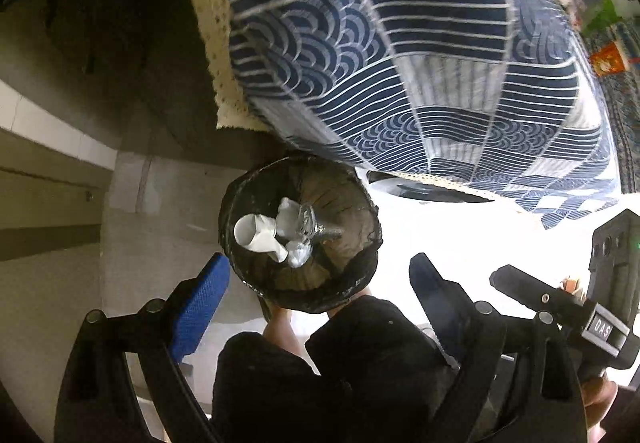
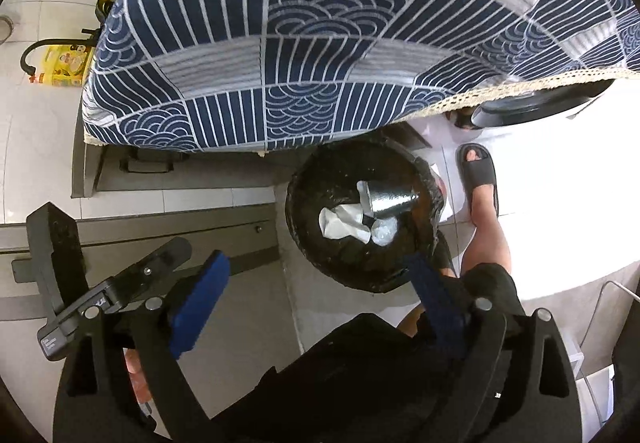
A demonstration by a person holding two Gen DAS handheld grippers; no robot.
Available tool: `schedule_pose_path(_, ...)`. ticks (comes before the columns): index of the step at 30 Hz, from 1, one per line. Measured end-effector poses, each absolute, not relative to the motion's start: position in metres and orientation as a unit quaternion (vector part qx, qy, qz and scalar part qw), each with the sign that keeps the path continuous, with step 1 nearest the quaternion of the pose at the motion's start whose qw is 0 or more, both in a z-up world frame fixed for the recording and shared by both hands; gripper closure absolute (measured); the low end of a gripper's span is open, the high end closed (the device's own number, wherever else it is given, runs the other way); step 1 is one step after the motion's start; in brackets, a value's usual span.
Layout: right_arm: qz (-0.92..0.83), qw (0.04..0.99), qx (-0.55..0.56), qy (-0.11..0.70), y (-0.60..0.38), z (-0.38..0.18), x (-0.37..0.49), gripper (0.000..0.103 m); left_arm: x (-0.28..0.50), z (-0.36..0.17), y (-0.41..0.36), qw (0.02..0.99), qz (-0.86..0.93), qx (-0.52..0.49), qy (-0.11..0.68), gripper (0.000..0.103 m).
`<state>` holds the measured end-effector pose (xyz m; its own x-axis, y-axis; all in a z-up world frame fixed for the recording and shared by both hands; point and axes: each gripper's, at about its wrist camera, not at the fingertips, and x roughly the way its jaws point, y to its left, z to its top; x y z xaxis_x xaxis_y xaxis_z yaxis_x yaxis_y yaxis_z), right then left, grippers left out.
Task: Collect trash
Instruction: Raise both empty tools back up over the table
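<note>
A round bin lined with a black bag (image 1: 362,243) stands on the floor below the table edge. Inside it lie a white paper cup (image 1: 252,233), a crumpled white tissue (image 1: 298,258) and a shiny foil piece (image 1: 311,223). My left gripper (image 1: 318,275) hangs above the bin, open, its blue pads bare. In the right wrist view the same bin (image 2: 320,179) holds the foil cone (image 2: 390,201) and the white tissue (image 2: 340,223). My right gripper (image 2: 316,267) is also open over it, with nothing between its fingers.
A table draped in a blue-and-white patterned cloth (image 1: 400,43) overhangs the bin. The person's legs in black shorts and a sandalled foot (image 2: 480,175) stand beside it. Yellow packs (image 2: 68,63) sit on the tiled floor at left, and a grey ledge (image 2: 160,227) runs below.
</note>
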<state>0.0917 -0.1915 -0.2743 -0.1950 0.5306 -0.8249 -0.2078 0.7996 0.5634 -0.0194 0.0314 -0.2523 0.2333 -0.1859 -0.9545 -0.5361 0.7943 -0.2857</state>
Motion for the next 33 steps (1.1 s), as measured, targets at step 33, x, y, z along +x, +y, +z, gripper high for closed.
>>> schedule_pose_path(33,0.318,0.796,0.085,0.508,-0.239,-0.1,0.118,0.005,0.009,-0.065,0.028,0.86,0.071,-0.178,0.473,0.007)
